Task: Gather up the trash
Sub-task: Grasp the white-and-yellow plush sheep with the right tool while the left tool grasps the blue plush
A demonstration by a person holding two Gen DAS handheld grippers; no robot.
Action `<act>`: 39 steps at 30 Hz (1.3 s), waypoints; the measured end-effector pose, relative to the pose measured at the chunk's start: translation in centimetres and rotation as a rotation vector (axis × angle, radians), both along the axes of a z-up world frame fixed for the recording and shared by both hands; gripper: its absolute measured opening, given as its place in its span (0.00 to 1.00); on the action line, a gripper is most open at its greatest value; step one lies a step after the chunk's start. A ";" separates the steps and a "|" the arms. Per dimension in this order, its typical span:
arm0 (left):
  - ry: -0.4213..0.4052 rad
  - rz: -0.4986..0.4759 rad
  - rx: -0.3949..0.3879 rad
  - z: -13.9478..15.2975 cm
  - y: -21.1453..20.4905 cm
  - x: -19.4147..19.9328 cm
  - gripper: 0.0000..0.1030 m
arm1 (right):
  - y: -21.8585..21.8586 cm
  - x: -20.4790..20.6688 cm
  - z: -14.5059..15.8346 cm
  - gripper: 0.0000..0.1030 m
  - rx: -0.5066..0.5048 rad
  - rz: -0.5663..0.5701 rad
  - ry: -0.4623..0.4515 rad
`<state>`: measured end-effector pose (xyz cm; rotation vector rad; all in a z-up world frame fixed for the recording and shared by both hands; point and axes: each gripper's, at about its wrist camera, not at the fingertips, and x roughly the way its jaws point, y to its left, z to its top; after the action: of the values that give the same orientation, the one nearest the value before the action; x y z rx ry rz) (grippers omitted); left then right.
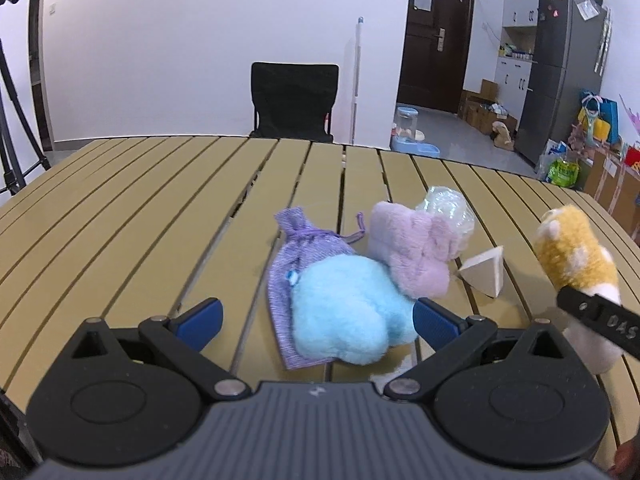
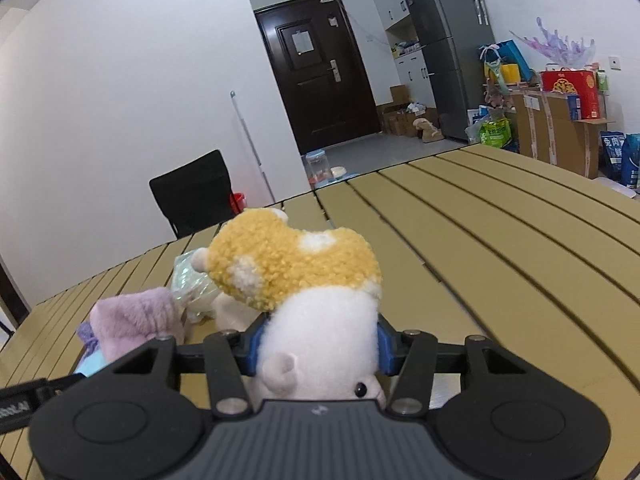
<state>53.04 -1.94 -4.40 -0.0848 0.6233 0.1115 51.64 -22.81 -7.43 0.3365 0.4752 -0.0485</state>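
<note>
My right gripper (image 2: pixel 318 346) is shut on a yellow-and-white plush toy (image 2: pixel 296 276) and holds it above the slatted table (image 2: pixel 500 264). The toy also shows at the right of the left wrist view (image 1: pixel 576 264). My left gripper (image 1: pixel 316 318) is open, its blue pads on either side of a light blue plush (image 1: pixel 344 308). The plush lies on a purple drawstring pouch (image 1: pixel 290 248). Behind them are a pink plush (image 1: pixel 412 248), a crumpled clear plastic wrapper (image 1: pixel 448 206) and a white paper wedge (image 1: pixel 482 272).
A black chair (image 1: pixel 294 98) stands at the table's far edge. Beyond are a dark door (image 2: pixel 320 64), a grey fridge (image 2: pixel 448 40), a pet feeder (image 1: pixel 408 128), and boxes and bags along the right wall. A tripod (image 1: pixel 10 120) stands at the left.
</note>
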 end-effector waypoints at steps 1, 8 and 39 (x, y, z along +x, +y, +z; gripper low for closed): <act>0.004 -0.004 0.001 -0.2 -0.2 0.2 1.00 | -0.3 -0.1 0.0 0.49 0.002 -0.004 -0.003; 0.001 -0.043 0.016 -1.0 -1.3 1.3 1.00 | -2.2 -0.5 0.0 0.49 -0.001 -0.030 -0.011; 0.014 -0.071 -0.015 -1.8 -0.1 2.4 0.73 | -2.5 -1.1 0.1 0.49 -0.038 -0.020 -0.020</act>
<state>55.45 -1.99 -6.18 -0.0759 0.6402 0.0386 50.50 -25.28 -7.32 0.3041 0.4506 -0.0737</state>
